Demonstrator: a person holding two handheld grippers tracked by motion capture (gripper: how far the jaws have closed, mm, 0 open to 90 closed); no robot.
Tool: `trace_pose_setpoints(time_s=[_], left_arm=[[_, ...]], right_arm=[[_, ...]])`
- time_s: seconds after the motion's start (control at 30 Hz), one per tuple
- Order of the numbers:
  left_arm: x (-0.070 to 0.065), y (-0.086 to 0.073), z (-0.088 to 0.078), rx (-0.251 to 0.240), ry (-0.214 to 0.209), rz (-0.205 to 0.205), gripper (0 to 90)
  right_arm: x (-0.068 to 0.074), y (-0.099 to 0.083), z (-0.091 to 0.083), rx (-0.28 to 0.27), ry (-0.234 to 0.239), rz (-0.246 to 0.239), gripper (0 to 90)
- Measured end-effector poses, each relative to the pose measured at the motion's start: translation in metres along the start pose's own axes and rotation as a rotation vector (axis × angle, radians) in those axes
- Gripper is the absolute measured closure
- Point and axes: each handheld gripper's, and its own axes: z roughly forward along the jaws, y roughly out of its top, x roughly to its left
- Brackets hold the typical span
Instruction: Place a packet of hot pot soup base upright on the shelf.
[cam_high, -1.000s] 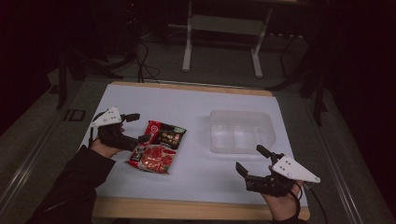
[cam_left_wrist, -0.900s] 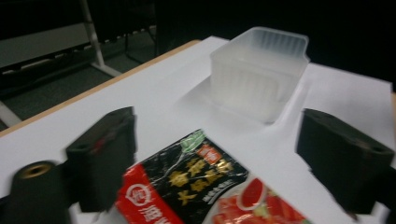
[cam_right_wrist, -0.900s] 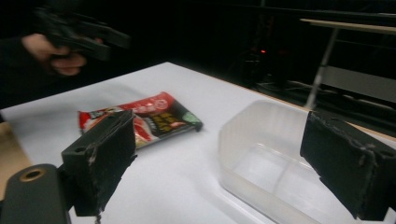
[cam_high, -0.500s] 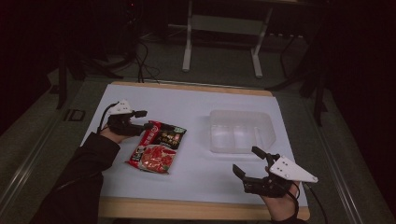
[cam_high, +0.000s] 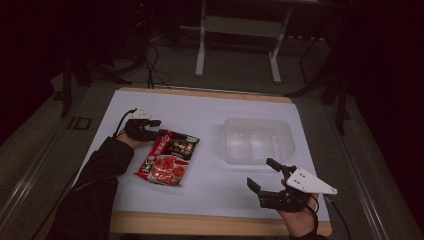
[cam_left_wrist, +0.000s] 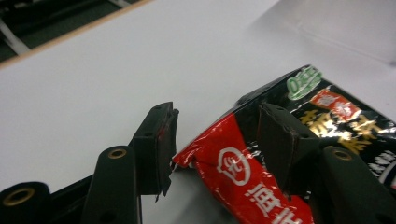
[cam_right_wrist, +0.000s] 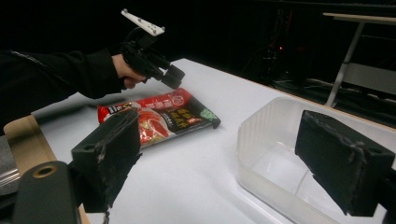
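Nothing's blocking the way, just bare white table around the left gripper. A clear plastic tub sits well off to its far side, right ahead of the right gripper, which hovers wide open holding nothing. The red-and-black snack packet lies flat with its top corner between the left jaws, which have just been closing; whether they pinch it I can't tell. The left forearm is stretched low.
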Motion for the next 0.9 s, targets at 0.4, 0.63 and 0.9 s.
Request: trace_pose_setpoints(time_s=[0.4,0.63,0.9], left_arm=[[0.011,-0.01,0.024,0.087,-0.035,-0.034,44.9],[0.009,-0.012,0.03,0.093,-0.106,-0.058,56.5],[0.001,-0.007,0.029,0.14,-0.071,-0.035,76.7]], right_arm=[[-0.002,-0.003,0.002,0.015,0.006,0.015,14.8],[-0.004,-0.005,0.004,0.03,0.008,0.018,14.8],[-0.004,-0.005,0.005,0.041,0.01,0.025,16.7]])
